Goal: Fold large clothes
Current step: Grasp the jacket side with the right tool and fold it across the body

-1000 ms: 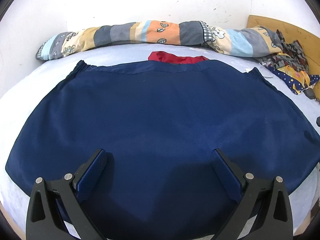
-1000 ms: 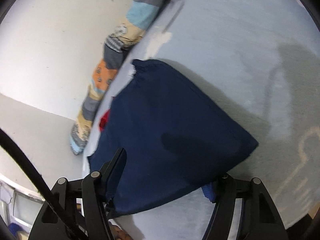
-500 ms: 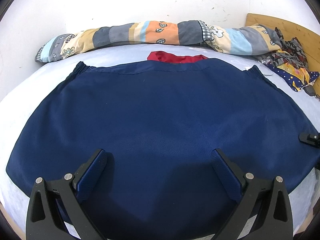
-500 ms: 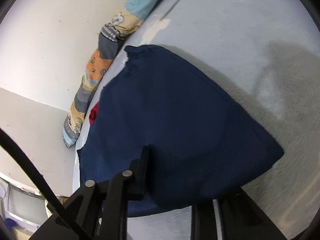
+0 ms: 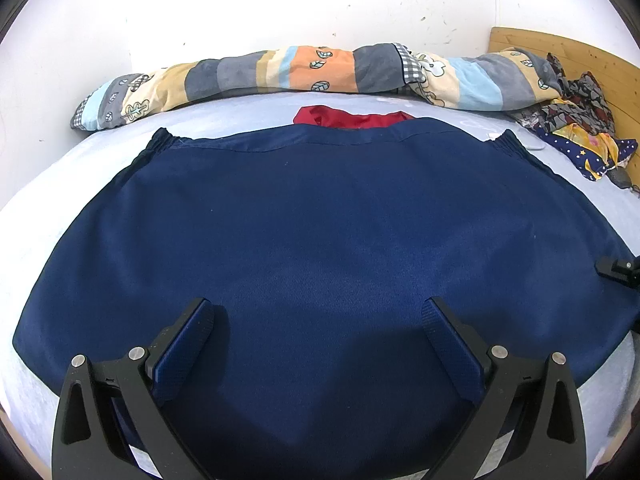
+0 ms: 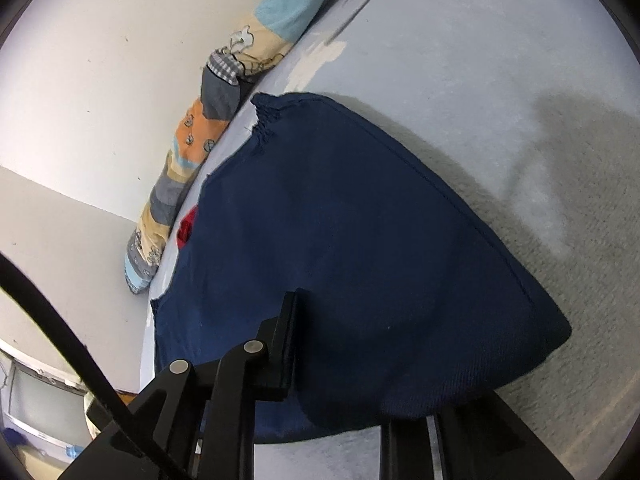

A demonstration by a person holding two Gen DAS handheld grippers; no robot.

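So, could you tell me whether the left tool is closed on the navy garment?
No, the left tool hovers wide open above the navy garment, gripping nothing.

Left wrist view looking low, level across garment (image 5: 320,240) toward wall; right wrist view tilting, close at corner; both sharing garment (image 6: 340,240), bolster (image 5: 300,72).

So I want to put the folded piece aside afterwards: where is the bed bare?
Bare sheet lies right of the navy garment, and a strip runs between it and the striped bolster. It is crowded at the headboard corner, around the clothes pile, and by the red cloth.
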